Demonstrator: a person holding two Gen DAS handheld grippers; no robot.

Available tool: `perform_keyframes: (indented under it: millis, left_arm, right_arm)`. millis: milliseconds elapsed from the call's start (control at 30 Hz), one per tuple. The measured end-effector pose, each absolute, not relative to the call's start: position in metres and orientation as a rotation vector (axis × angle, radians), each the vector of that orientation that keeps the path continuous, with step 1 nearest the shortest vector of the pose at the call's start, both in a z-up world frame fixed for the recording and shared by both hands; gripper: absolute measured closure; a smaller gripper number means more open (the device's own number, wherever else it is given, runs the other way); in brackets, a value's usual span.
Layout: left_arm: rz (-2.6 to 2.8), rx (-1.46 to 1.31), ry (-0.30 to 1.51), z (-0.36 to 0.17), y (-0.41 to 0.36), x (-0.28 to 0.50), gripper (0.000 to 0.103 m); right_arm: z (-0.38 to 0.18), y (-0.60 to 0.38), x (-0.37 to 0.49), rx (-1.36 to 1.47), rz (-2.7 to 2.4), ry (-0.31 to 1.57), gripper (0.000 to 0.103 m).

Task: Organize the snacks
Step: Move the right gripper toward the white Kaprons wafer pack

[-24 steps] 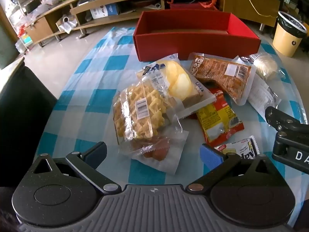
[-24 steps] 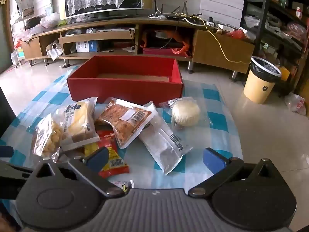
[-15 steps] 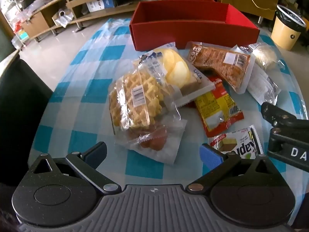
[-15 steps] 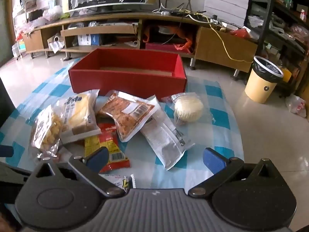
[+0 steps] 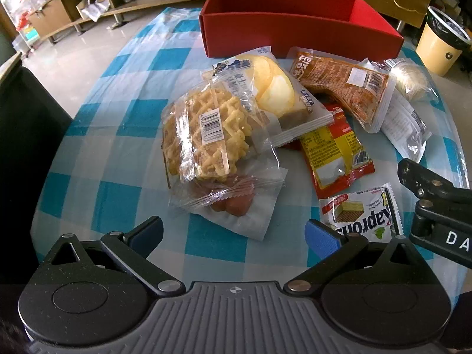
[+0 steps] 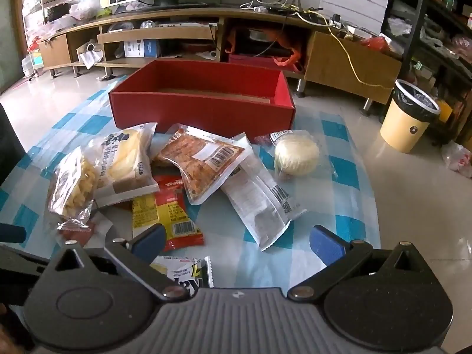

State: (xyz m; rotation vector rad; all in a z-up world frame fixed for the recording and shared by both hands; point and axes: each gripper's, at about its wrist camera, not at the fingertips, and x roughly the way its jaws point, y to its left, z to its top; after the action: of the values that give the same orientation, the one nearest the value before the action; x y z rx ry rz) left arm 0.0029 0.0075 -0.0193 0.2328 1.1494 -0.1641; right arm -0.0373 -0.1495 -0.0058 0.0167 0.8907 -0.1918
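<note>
Box (image 5: 295,34): red card, showing matt, smooth walls. Cloth (image 5: 124,112) over the surface: blue-and-white check, lying smooth with a slight sheen. Waffle (image 5: 203,138) pack: clear glossy film, crinkling and catching light. Sachet (image 5: 333,153): red-yellow foil-like plastic, shining. Bun (image 6: 296,155) wrap: clear film, glinting. Floor (image 6: 392,183): polished tile, reflecting. Cabinet (image 6: 348,59): wood, looking satin. Left tongs (image 5: 234,234): black matt plastic with blue pads (image 5: 320,237), metal rivets gleaming.
</note>
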Motion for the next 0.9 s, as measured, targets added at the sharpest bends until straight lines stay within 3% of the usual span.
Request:
perform_keyframes:
  millis: [900]
  left_arm:
    - [-0.125,0.241,1.165,-0.025,0.011,0.006,0.0]
  right_arm:
    - [-0.021,-0.148,-0.036,0.006,-0.172,1.007,0.001]
